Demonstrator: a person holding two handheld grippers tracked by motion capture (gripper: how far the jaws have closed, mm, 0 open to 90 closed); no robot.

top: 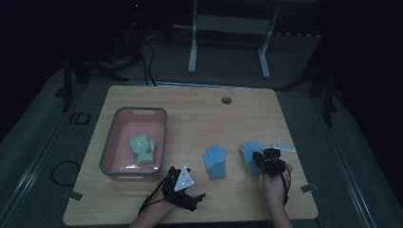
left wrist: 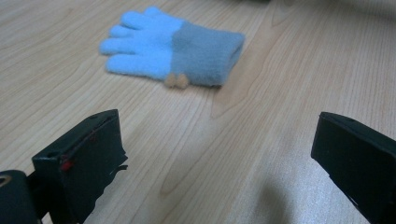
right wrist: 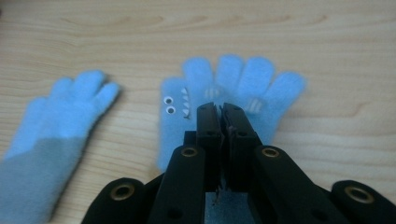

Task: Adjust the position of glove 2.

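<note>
Wooden table (top: 190,109), dim room. Two blue gloves lie flat near the front centre-right, just beside each other, not touching.

R gripper (top: 260,159) sits over the right-hand glove (top: 250,153); jaws pinched together on its fabric at the palm/cuff end, per right gripper view (right wrist: 219,112). That glove (right wrist: 233,88) has googly eyes and small white stripes, fingers pointing to the far edge. Whether it's lifted off the wood: can't tell.

Left-hand glove (top: 215,161), light blue w/ grey cuff, lies free on the wood, fingers to the far side. In left gripper view it (left wrist: 173,46) shows a small tan bow at the cuff seam.

L gripper (top: 187,194) near front edge, left of the gloves, jaws spread wide, nothing between them, bare wood ahead. Grey three-cornered plate on top.

Nothing blocks either glove.

Small white flat item (top: 280,147) just right of and beyond R gripper; too small to ID.

Grey-rimmed pink bin (top: 114,142) at left, well apart from blue gloves. Inside: green glove pair (top: 144,149), bundled.

Round grommet (top: 226,100) at far edge.
</note>
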